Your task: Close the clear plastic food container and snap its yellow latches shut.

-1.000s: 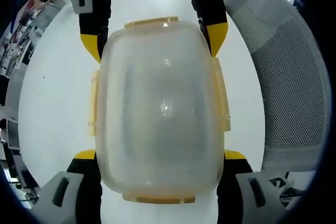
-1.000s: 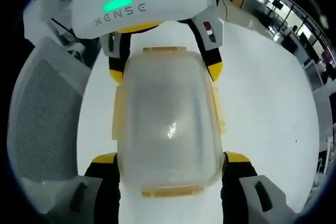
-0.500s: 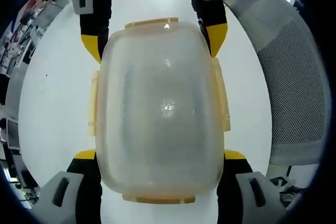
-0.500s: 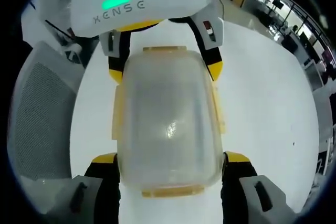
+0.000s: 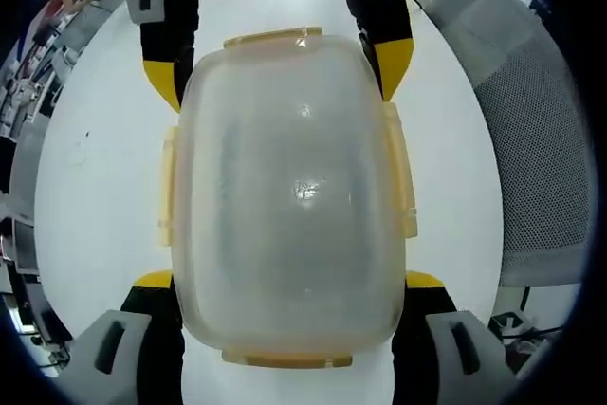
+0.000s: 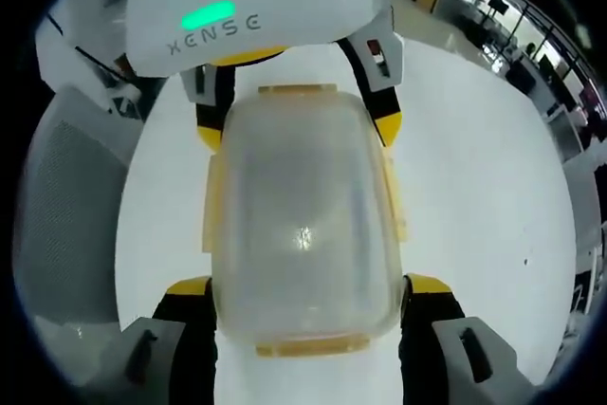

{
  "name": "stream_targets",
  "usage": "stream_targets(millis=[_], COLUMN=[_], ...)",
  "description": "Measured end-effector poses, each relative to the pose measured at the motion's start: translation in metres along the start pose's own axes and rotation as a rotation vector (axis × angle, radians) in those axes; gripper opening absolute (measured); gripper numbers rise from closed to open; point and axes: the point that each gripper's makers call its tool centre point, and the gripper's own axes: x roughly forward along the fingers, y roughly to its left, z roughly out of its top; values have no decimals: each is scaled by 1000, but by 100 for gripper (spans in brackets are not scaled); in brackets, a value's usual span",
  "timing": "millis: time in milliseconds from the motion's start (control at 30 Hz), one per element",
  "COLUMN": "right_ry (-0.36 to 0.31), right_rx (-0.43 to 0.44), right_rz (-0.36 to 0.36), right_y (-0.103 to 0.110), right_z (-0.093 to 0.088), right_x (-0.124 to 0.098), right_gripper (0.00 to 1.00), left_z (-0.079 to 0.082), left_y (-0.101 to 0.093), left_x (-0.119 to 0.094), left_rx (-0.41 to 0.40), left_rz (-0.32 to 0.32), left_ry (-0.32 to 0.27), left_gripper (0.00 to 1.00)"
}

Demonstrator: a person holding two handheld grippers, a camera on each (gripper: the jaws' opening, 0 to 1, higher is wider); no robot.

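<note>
Container (image 5: 289, 196) hangs between both tongs, left tongs (image 5: 289, 282) and right tongs (image 6: 303, 286) each clenched on opposite ends, above the white bench (image 5: 104, 177). Lower it level before pressing yellow latches (image 5: 398, 177).

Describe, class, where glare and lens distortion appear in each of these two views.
Left gripper view: glare spots on the clear container; fisheye bows the mesh chair. Right gripper view: one glare spot mid-container; the white table curves, and background desks look small and soft.
</note>
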Motion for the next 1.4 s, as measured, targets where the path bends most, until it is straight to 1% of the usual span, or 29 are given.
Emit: stream_targets(millis=[300, 433, 633, 733, 867, 967, 1067, 1200, 1400], right_ry=[17, 28, 1, 2, 3, -15, -18, 6, 3], right_rx=[-1, 0, 9, 10, 11, 15, 13, 1, -6], right_rz=[1, 0, -3, -4, -5, -5, -3, 3, 3], right_y=[-22, -27, -34, -38, -42, -45, -49, -51, -51], right_z=[0, 0, 0, 0, 0, -1, -1, -1, -2], right_x=[1, 2, 1, 2, 2, 1, 1, 2, 1], right_gripper=[79, 79, 79, 79, 79, 79, 79, 79, 80], left_z=[-1, -2, -3, -3, -3, -2, -1, -1, 0], left_y=[20, 27, 34, 39, 43, 46, 48, 50, 50], left_x=[2, 3, 4, 5, 5, 5, 6, 6, 5], left_rx=[-5, -1, 5, 6, 9, 9, 5, 0, 1], left_rz=[1, 0, -2, -2, -3, -2, -1, 1, 3], left_ry=[-4, 4, -2, -3, -5, -11, -14, 11, -1], left_gripper=[93, 93, 93, 93, 93, 93, 93, 93, 93])
